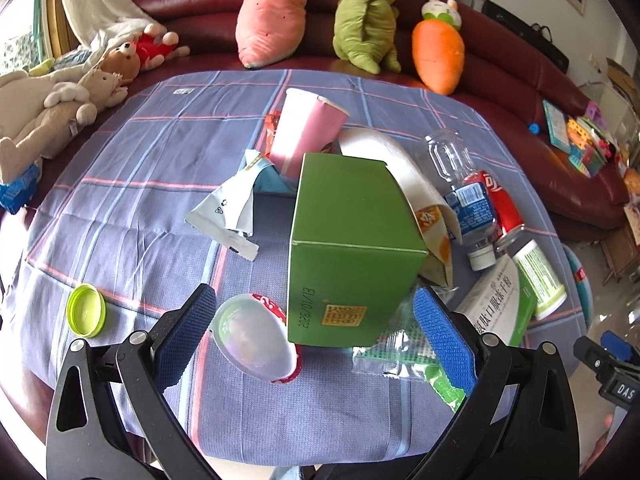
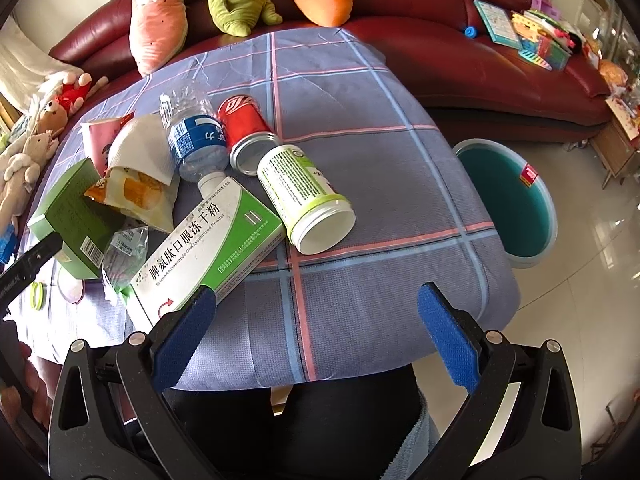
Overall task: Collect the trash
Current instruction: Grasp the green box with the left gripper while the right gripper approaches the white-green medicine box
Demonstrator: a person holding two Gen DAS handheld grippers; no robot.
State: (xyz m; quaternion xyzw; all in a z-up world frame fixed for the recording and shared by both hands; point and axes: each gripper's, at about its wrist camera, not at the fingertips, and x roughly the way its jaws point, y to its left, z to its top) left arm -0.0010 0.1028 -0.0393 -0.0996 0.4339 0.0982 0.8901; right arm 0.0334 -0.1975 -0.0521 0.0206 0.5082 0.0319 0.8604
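Trash lies on a blue plaid tablecloth (image 1: pixel 120 208). In the left wrist view my left gripper (image 1: pixel 316 320) is open, its pads flanking a green box (image 1: pixel 344 248) and a clear plastic lid (image 1: pixel 256 336). A pink paper cup (image 1: pixel 304 132), a torn wrapper (image 1: pixel 232 208), a lime cap (image 1: pixel 86 310), a clear bottle (image 1: pixel 460 184) and a red can (image 1: pixel 504 208) lie around. In the right wrist view my right gripper (image 2: pixel 316 316) is open and empty over the table's near edge, beside a white-green medicine box (image 2: pixel 212 248) and a lime-rimmed jar (image 2: pixel 304 196).
A teal trash bin (image 2: pixel 508 208) stands on the floor right of the table. A dark red sofa (image 2: pixel 440 52) with plush toys curves behind the table. Toys and books lie on the sofa's right end (image 2: pixel 532 36). The tablecloth (image 2: pixel 380 184) is bare on the right.
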